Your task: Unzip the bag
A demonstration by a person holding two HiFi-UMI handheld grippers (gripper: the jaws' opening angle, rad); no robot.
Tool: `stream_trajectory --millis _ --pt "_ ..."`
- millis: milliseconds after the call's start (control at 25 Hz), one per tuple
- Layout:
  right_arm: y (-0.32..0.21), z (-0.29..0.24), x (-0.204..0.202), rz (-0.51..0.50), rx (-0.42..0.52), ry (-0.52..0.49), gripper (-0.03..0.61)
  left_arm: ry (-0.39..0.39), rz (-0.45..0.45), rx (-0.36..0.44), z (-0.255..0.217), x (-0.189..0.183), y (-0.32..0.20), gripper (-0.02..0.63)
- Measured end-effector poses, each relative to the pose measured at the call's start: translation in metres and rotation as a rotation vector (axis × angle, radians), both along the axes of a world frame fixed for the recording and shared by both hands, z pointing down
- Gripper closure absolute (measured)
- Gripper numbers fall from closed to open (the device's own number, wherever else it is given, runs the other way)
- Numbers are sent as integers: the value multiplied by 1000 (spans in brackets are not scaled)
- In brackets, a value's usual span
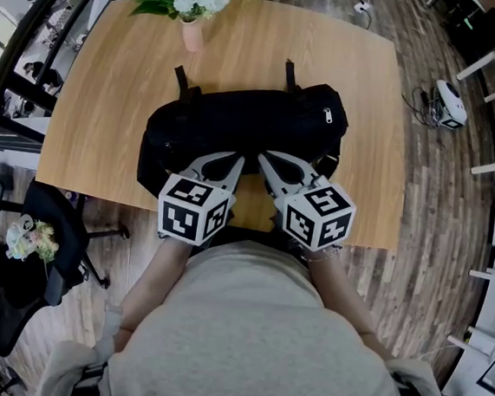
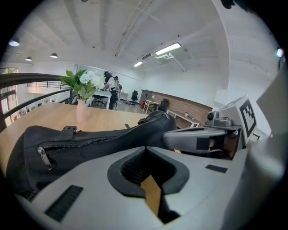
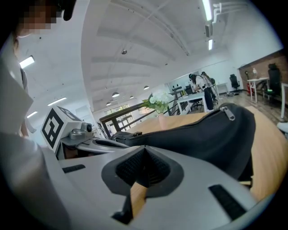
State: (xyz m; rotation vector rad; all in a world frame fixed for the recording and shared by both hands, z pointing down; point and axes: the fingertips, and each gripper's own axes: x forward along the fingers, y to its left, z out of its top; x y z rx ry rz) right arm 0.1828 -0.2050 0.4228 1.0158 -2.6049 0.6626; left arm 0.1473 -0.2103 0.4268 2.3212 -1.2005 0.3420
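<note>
One black bag [image 1: 245,127] lies left-to-right across the tabletop [image 1: 245,45], right in front of both grippers. Its zipper pull [image 1: 328,116] is at the right end, so the right hand-held gripper [image 1: 268,162] is nearer than the left hand-held gripper [image 1: 232,161]. Both are closed on nothing, side by side, tilted slightly down.

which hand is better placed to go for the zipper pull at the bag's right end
Right, probably. The zipper pull sits at the right end of the bag, on the side of the right tool; the left tool would have to cross over. Both are shut, empty.
</note>
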Motion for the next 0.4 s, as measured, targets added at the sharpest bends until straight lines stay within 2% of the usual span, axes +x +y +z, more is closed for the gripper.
stream_trajectory --millis 200,400 --pt "-4 -1 8 20 0 1 572 -1 11 7 -3 3 -4 591" --pt "-8 0 12 41 -4 -7 572 33 19 8 -8 8 -5 591"
